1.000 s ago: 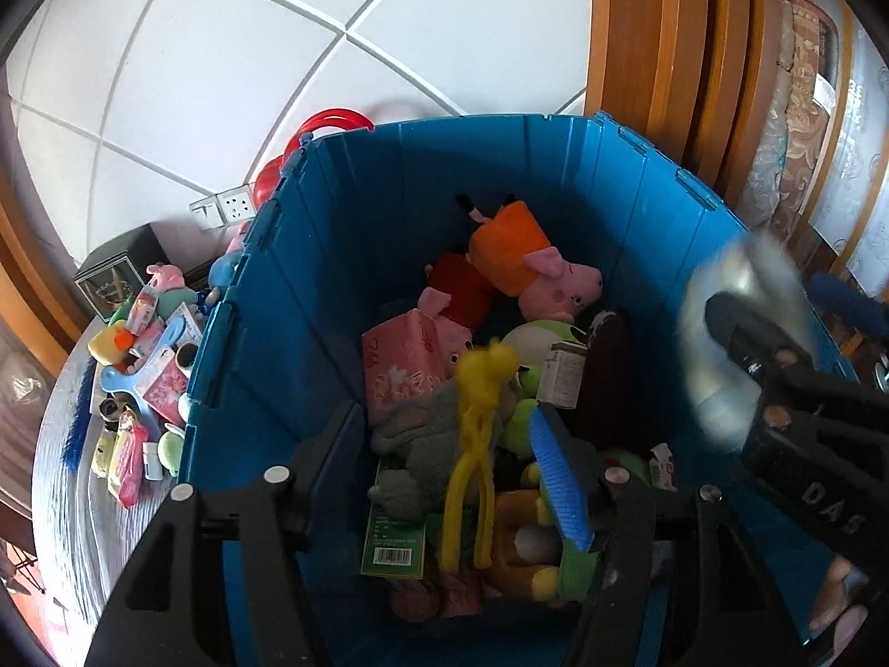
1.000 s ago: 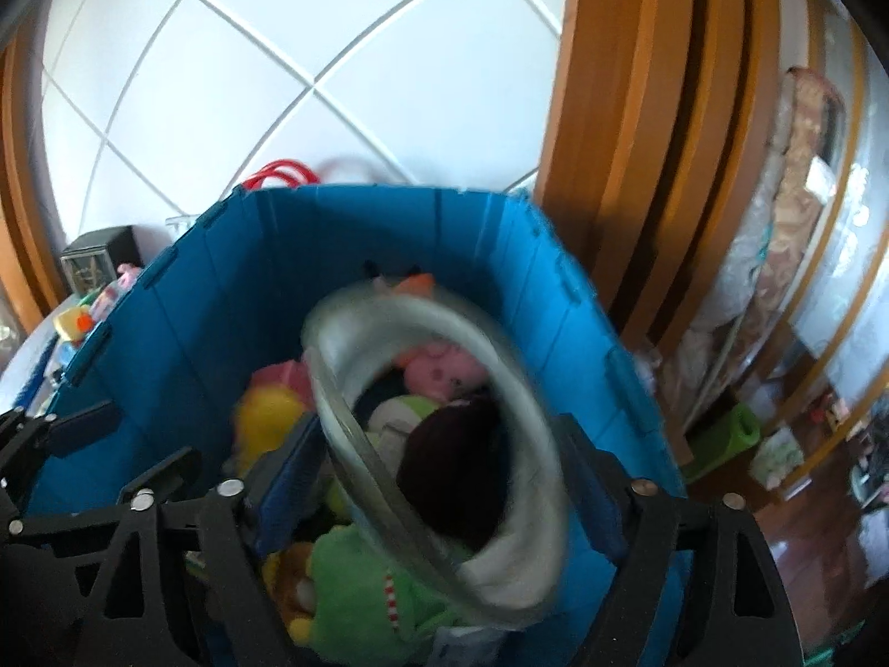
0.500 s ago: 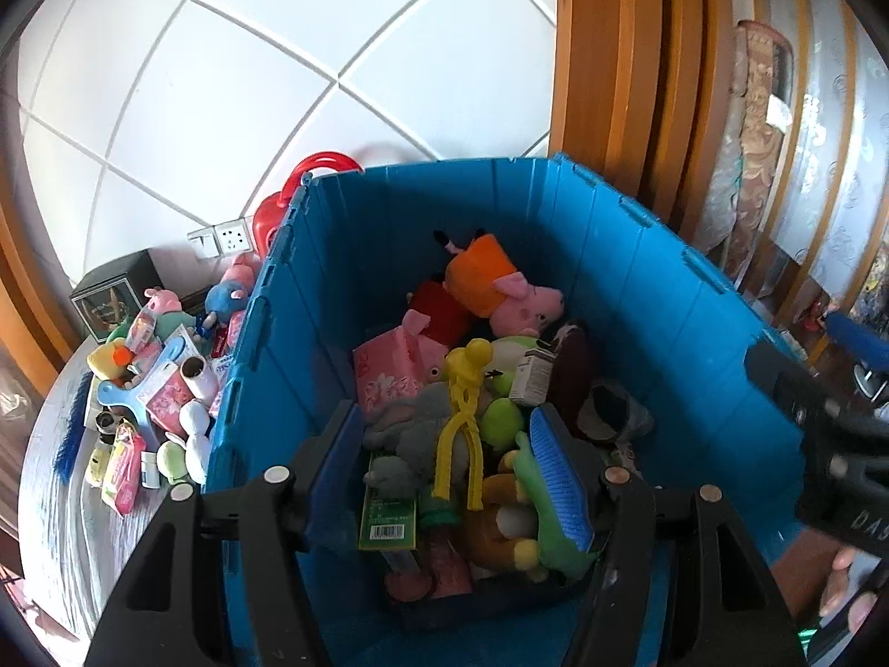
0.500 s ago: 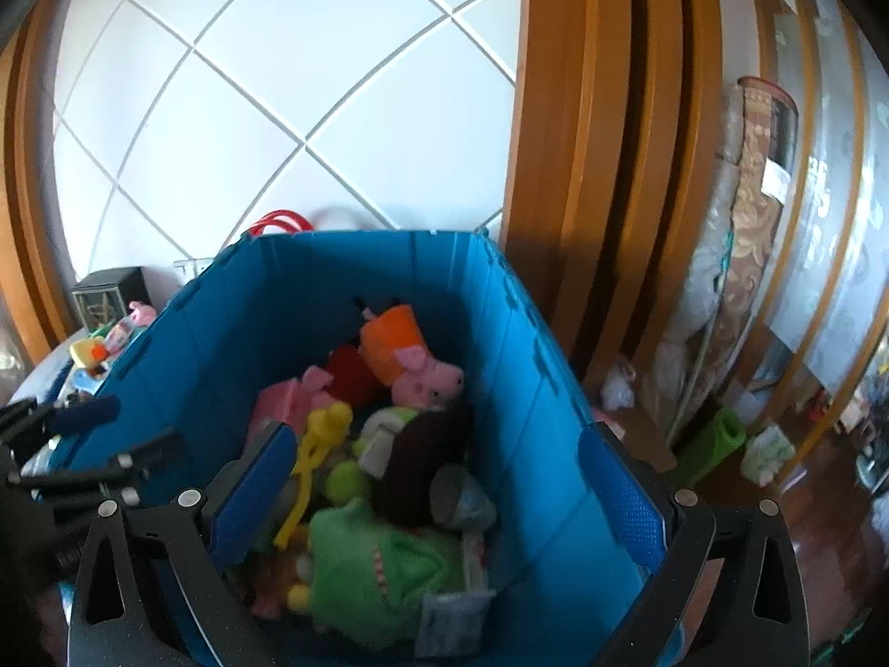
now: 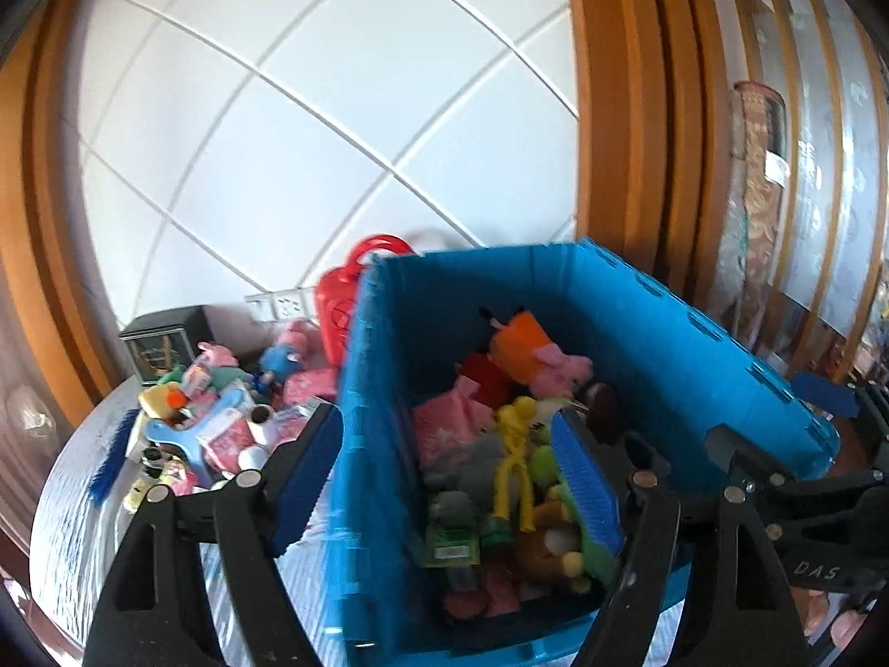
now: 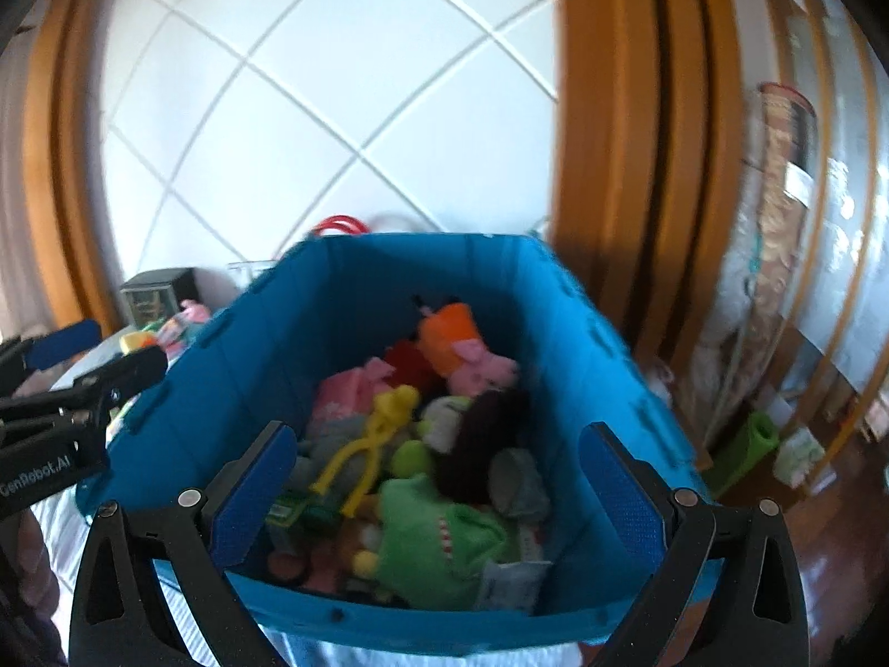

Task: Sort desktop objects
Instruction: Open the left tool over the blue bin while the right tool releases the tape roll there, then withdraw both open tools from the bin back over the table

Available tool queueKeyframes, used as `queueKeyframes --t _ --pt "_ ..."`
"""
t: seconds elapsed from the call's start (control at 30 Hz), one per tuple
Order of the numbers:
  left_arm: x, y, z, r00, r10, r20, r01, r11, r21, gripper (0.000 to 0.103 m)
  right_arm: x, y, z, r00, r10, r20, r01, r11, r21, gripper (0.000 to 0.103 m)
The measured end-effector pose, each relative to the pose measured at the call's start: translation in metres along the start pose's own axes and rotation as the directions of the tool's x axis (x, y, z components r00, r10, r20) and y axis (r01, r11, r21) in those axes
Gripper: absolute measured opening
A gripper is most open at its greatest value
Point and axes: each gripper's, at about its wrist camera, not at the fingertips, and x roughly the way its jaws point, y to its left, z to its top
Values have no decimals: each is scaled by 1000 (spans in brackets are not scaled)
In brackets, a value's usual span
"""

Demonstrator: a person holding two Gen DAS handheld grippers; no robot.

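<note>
White tiled wall behind blue bin [image 6: 389,300]: right gripper [image 6: 439,494] now spread w/o ring, left gripper [image 5: 450,478] opening, empty.

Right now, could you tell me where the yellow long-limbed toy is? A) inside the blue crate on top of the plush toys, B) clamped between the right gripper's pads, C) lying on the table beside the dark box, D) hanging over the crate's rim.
A: the yellow long-limbed toy lies inside the blue crate, sprawled over the plush toys, and no gripper touches it.
</note>
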Motion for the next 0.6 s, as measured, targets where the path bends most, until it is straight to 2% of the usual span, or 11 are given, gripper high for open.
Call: queueKeyframes --t 0.13,0.37,0.47,0.6 --pt "-11 34 -4 1000 10 14 -10 999 -49 77 -2 29 3 1000 29 8 -29 1000 -12 103" --pt "-36 117 -22 999 41 30 -38 996 -86 77 -15 106 12 998 42 44 -40 998 -50 103" --pt "-50 170 -38 997 65 38 -61 992 -110 77 -22 153 15 997 47 64 -43 997 -64 103" --pt "-60 257 -61 996 94 -13 -94 984 -150 77 -26 222 18 995 76 67 -72 996 -58 103"
